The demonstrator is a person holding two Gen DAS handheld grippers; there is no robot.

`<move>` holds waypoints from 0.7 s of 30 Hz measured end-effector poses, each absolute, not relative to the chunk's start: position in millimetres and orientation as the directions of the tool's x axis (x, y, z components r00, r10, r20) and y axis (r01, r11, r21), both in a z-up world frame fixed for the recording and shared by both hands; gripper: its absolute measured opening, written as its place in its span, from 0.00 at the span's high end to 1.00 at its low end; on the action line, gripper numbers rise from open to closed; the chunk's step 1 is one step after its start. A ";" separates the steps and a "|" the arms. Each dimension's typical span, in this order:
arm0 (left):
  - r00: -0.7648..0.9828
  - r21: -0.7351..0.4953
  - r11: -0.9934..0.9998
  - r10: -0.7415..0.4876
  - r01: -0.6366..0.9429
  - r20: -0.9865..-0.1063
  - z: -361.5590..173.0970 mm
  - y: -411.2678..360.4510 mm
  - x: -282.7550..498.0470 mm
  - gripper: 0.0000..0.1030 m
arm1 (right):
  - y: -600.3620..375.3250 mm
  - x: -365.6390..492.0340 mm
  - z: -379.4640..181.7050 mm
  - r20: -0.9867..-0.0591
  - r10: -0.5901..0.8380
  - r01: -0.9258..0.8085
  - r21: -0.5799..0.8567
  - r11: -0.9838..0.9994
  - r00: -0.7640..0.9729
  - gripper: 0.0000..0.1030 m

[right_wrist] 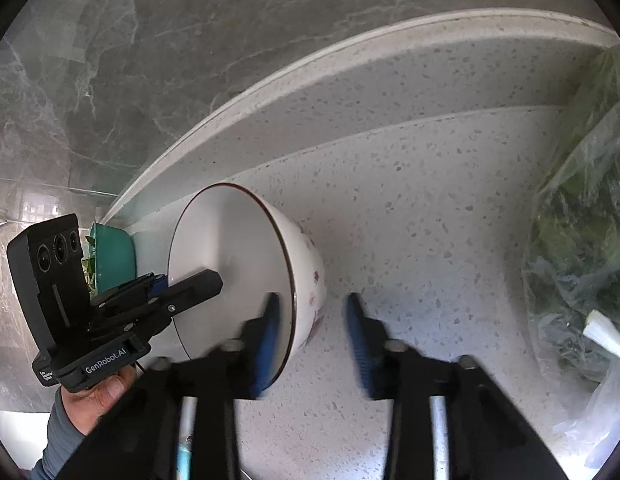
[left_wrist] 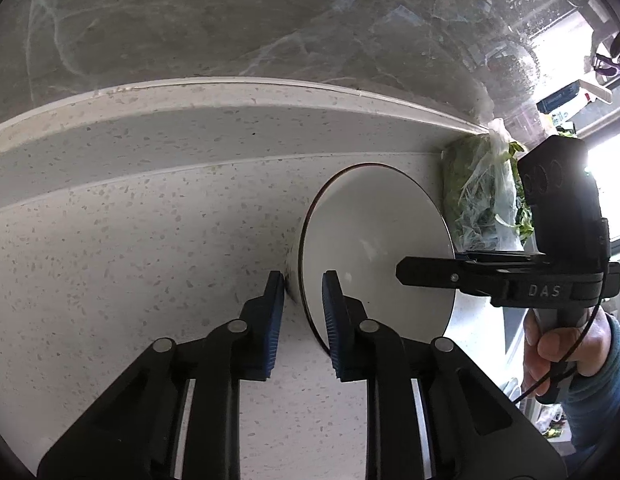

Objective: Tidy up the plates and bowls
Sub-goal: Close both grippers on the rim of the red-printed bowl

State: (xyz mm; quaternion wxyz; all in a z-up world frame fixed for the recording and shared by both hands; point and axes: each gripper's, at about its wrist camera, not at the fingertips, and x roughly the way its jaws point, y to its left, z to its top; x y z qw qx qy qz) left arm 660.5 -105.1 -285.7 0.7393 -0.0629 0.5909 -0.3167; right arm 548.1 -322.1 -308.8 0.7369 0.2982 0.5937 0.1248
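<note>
A white bowl [left_wrist: 374,240] with a thin dark rim and a small floral print outside is tipped on its side above the speckled counter. My left gripper [left_wrist: 304,292] is shut on its rim, one blue pad inside and one outside. My right gripper [right_wrist: 312,320] is open, its left pad inside the bowl [right_wrist: 230,248] and its right pad well clear of the outer wall. The right gripper [left_wrist: 430,274] shows in the left wrist view, reaching into the bowl from the right. The left gripper [right_wrist: 182,292] shows in the right wrist view at the bowl's left rim.
A clear bag of leafy greens [left_wrist: 486,196] lies against the backsplash just right of the bowl; it also shows in the right wrist view [right_wrist: 582,240]. A teal bowl [right_wrist: 114,256] sits left behind the white bowl. The raised counter ledge [left_wrist: 190,136] and dark marble wall run behind.
</note>
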 end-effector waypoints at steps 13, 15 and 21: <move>0.107 -0.445 0.806 -0.520 0.390 -0.847 -283.7 -106.9 657.1 0.85 | -323.5 545.7 -307.9 -0.794 0.542 0.171 0.595 0.785 0.275 0.78; 0.104 -0.443 0.809 -0.515 0.386 -0.851 -283.8 -107.9 656.5 0.85 | -324.5 545.2 -307.2 -0.795 0.541 0.169 0.594 0.787 0.274 0.78; 0.096 -0.447 0.811 -0.515 0.379 -0.852 -280.8 -113.1 654.1 0.85 | -327.8 544.2 -305.2 -0.792 0.545 0.176 0.599 0.781 0.276 0.78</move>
